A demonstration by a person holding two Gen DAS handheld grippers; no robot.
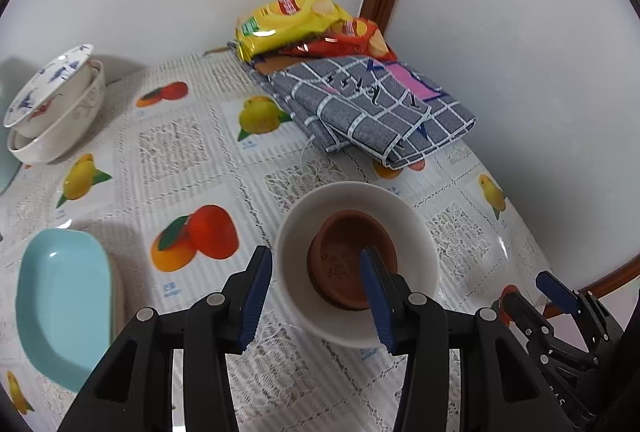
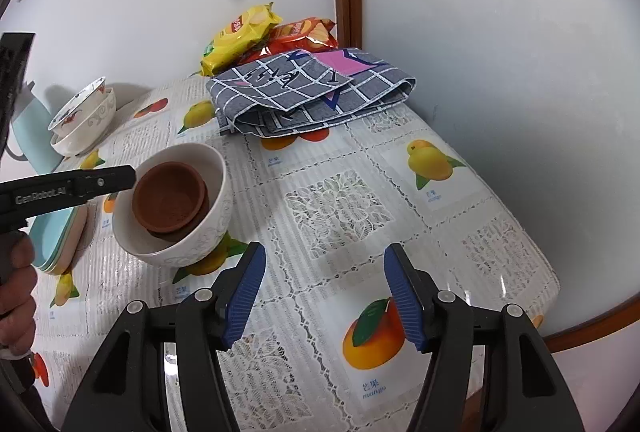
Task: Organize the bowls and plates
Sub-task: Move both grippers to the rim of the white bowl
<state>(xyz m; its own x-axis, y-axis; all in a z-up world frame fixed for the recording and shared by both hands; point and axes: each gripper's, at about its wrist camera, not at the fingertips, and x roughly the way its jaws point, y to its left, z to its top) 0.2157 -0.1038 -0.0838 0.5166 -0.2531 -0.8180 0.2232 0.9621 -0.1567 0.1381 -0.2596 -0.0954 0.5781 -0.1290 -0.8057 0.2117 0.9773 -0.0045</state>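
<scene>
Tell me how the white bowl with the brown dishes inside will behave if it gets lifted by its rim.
The white bowl looks glazed, so its rim may be slippery. The brown dishes sit loose and off-centre inside, so they will probably slide or rattle if it tilts. It looks ceramic: likely heavy for its size and liable to chip if dropped.

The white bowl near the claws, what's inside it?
The white bowl holds brown dishes, nested, at least two. The bowl's bottom under them is covered, so anything beneath stays unseen.

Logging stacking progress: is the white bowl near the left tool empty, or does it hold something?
Not empty. The white bowl holds brown clay dishes nested upright inside it; the right wrist view shows two rims, one within the other.
</scene>
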